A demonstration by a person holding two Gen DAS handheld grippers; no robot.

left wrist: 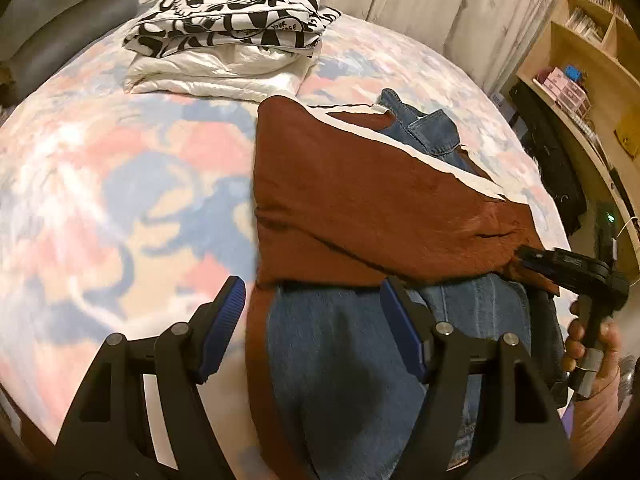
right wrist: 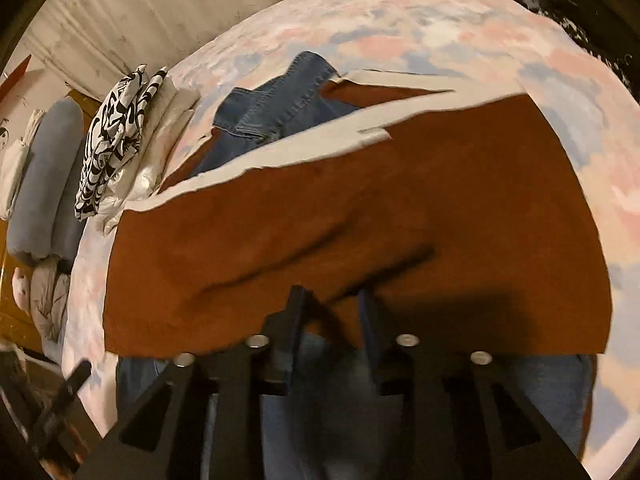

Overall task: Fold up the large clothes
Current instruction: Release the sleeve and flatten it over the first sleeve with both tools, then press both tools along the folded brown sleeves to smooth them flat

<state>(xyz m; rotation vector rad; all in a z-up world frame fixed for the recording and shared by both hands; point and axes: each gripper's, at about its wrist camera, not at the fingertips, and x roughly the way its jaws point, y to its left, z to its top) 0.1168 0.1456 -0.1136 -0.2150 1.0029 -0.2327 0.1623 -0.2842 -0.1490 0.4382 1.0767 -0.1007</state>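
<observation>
A rust-brown garment with a white edge (left wrist: 360,200) lies partly folded over blue denim clothing (left wrist: 344,360) on the bed. My left gripper (left wrist: 312,320) is open, its blue-padded fingers (left wrist: 230,308) spread just above the garment's near edge, holding nothing. My right gripper (left wrist: 528,260) shows at the right of the left wrist view, shut on the brown garment's right corner. In the right wrist view the right gripper (right wrist: 332,308) pinches the brown garment (right wrist: 360,220) at its near edge, with denim (right wrist: 280,108) showing beyond and below.
The bed has a pastel pink-and-blue cover (left wrist: 120,184). A stack of folded clothes, black-and-white print over white (left wrist: 228,40), sits at the far side. Grey pillows (left wrist: 60,28) lie far left. Wooden shelves (left wrist: 580,60) stand at the right.
</observation>
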